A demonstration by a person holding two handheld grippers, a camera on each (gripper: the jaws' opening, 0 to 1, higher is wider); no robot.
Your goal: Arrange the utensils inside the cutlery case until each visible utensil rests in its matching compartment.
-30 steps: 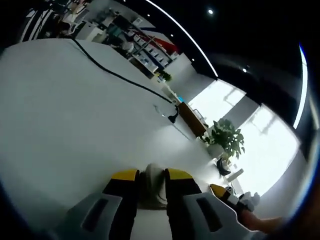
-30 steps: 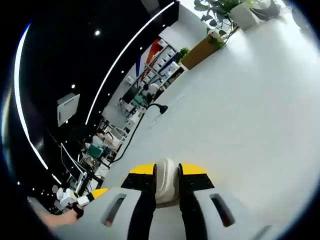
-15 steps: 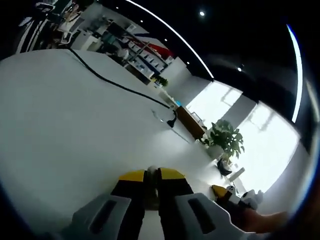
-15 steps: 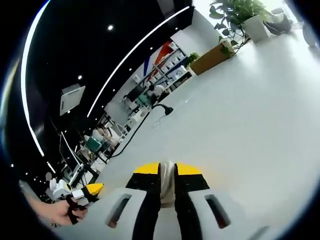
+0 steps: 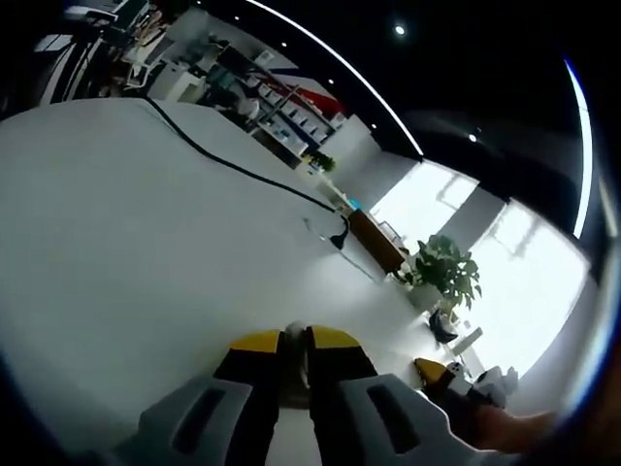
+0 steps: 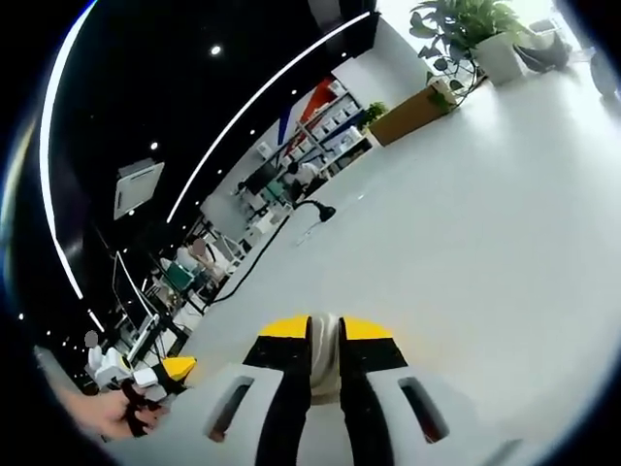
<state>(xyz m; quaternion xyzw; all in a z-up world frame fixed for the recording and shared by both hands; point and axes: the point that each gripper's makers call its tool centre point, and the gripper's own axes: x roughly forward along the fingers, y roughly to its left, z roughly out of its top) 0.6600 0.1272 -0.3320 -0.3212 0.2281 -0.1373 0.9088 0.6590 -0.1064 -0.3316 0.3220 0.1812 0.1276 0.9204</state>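
Both my claws are pressed nearly together with nothing pinched: my left gripper (image 5: 294,348) and my right gripper (image 6: 324,335) each point out over a bare stretch of the white table (image 5: 116,233), where a black cable (image 5: 233,163) trails toward the far edge. From these angles I can't find the cutlery case or any utensil, so I can't tell where they sit. I judge that no sorting can be confirmed, and all of it may remain to do.

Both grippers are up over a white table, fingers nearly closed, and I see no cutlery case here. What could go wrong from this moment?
1. Both views look across the white table toward the room, so the case may be approached without being seen.
2. The black cable lies across the table and a sweeping gripper might snag it.
3. The left gripper and right gripper have nearly closed fingers, so they would need reopening before any grasp.
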